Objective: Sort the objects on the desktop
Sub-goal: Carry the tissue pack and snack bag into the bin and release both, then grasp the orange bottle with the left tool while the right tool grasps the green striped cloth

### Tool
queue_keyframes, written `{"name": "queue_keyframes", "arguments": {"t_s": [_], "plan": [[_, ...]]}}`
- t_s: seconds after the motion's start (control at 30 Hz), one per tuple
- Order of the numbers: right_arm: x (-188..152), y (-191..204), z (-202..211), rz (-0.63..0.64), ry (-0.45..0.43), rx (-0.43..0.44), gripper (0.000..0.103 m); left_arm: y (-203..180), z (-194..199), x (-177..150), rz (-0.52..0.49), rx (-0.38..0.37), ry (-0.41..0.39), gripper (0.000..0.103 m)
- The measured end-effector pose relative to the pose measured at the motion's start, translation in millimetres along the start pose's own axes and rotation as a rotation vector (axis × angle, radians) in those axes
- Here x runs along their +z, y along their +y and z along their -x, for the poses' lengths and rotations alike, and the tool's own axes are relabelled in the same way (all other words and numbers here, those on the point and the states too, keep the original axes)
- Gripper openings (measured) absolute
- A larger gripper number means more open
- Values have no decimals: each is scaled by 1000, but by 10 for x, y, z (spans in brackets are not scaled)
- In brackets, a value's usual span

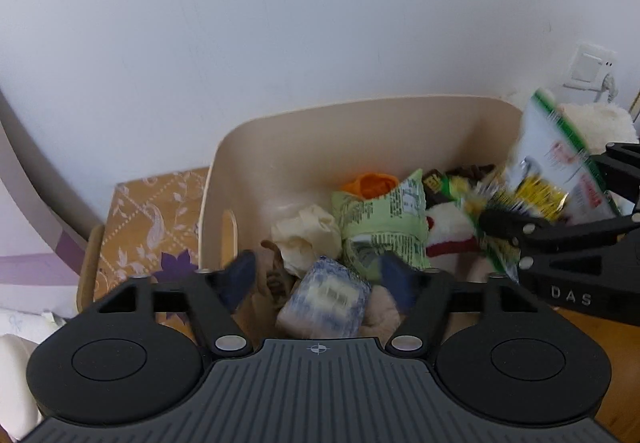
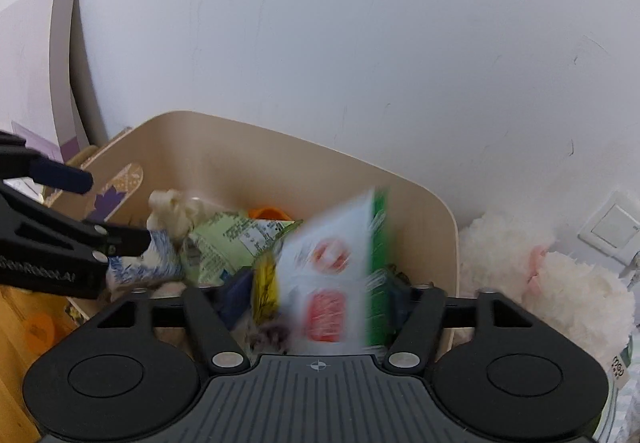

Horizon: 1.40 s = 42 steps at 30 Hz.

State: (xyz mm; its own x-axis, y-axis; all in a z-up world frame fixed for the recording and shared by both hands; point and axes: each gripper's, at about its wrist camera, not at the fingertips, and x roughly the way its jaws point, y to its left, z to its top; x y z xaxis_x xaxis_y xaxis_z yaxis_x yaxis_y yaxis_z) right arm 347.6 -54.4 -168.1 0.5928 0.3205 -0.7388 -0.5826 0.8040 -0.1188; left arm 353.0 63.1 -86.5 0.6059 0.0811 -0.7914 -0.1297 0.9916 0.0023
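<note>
A beige bin (image 1: 352, 131) holds several items: a green packet (image 1: 380, 219), crumpled cream paper (image 1: 304, 235), something orange (image 1: 372, 185) and a white plush (image 1: 448, 231). My left gripper (image 1: 320, 279) is open over the bin's near side, with a blurred blue-and-white packet (image 1: 328, 299) between and below its fingers. My right gripper (image 2: 320, 295) is open over the bin (image 2: 240, 163), and a blurred white, green and yellow snack bag (image 2: 332, 275) sits between its fingers. The bag also shows in the left wrist view (image 1: 556, 167).
A white wall stands behind the bin. A patterned orange box (image 1: 152, 219) is left of the bin. White fluffy plush (image 2: 552, 283) lies right of the bin below a wall socket (image 2: 612, 227). The wooden tabletop (image 2: 24, 327) shows at the left.
</note>
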Motion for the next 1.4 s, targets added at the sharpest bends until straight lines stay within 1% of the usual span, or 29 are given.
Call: {"name": "queue_keyframes", "arguments": {"t_s": [0.1,0.13,0.2,0.4,0.5,0.63,0.77,0.97,1.1,1.23,1.33,1.4], "plan": [[-57,26,46,2,-14,-5,91,11,21,4,2,-11,1,77],[-68,26,61,0,-16,-10,93,16,31,12,3,-9,1,77],[-92,8,113,-2,-27,-22,103,20,59,10,7,-6,-4,78],[-113,-99,383,-1,-85,-34,103,50,189,-33,0,-15,-26,78],[-167,-102,525,-10,-129,-32,103,104,291,-76,7,-35,-30,78],[-286,-119,760,-44,-170,-10,103,188,451,-154,18,-48,-46,78],[-453,-96,920,-68,-182,14,103,261,556,-295,2,-46,-40,79],[-828,0,1069,-94,-139,62,103,335,607,-570,-65,-63,-2,79],[-1090,126,1091,-110,-104,78,103,389,575,-750,-73,-78,40,78],[-1361,242,1033,-189,-49,110,103,393,531,-900,-45,-88,73,78],[-1547,375,987,-221,-19,124,103,388,497,-1017,15,-97,95,79],[-1636,457,957,-242,0,134,103,370,459,-1083,44,-86,105,79]]}}
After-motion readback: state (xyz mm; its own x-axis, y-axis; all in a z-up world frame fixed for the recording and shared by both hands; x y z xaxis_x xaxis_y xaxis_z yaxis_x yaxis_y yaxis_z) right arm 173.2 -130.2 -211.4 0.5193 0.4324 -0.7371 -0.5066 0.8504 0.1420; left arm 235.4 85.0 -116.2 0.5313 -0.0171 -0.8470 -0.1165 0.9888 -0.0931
